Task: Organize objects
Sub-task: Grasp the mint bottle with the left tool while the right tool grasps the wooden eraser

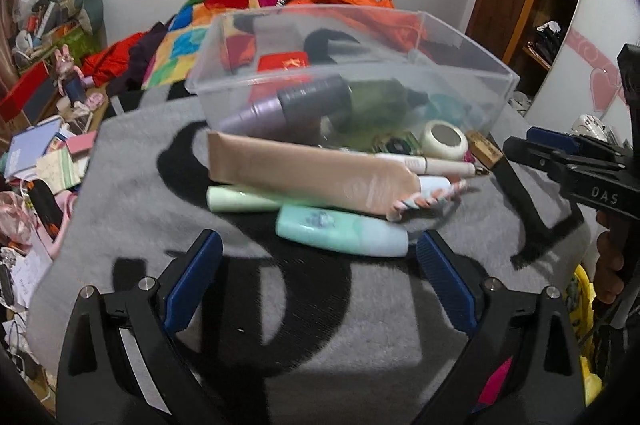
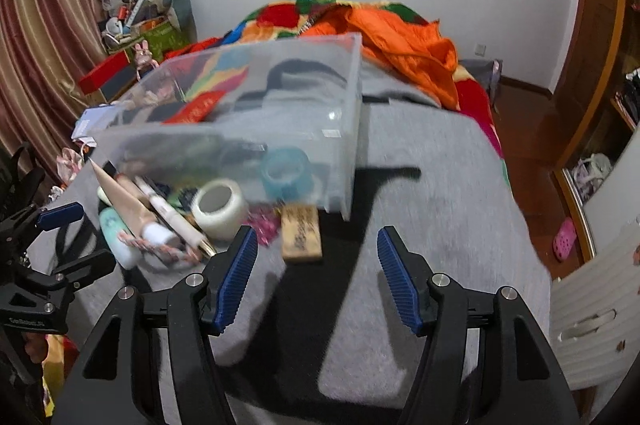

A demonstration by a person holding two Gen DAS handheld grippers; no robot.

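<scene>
My left fingers (image 1: 319, 265) stand spread wide with nothing between them, hovering low over the grey blanket (image 1: 120, 193) on the bed. Just ahead lies a mint bottle (image 1: 340, 231), and on it a long beige tube (image 1: 304, 177) resting across a pale green tube (image 1: 236, 200). My right fingers (image 2: 318, 257) are likewise released and empty. Near their left pad sits a wooden block (image 2: 301, 232), beside a white tape roll (image 2: 219, 207) and a white pen (image 2: 172, 219). Behind this pile the clear plastic bin (image 1: 460, 65) is tilted, its open side toward the spilled items; a blue tape roll (image 2: 286, 173) and a purple bottle (image 1: 280, 107) show through its wall. The view is motion-blurred.
</scene>
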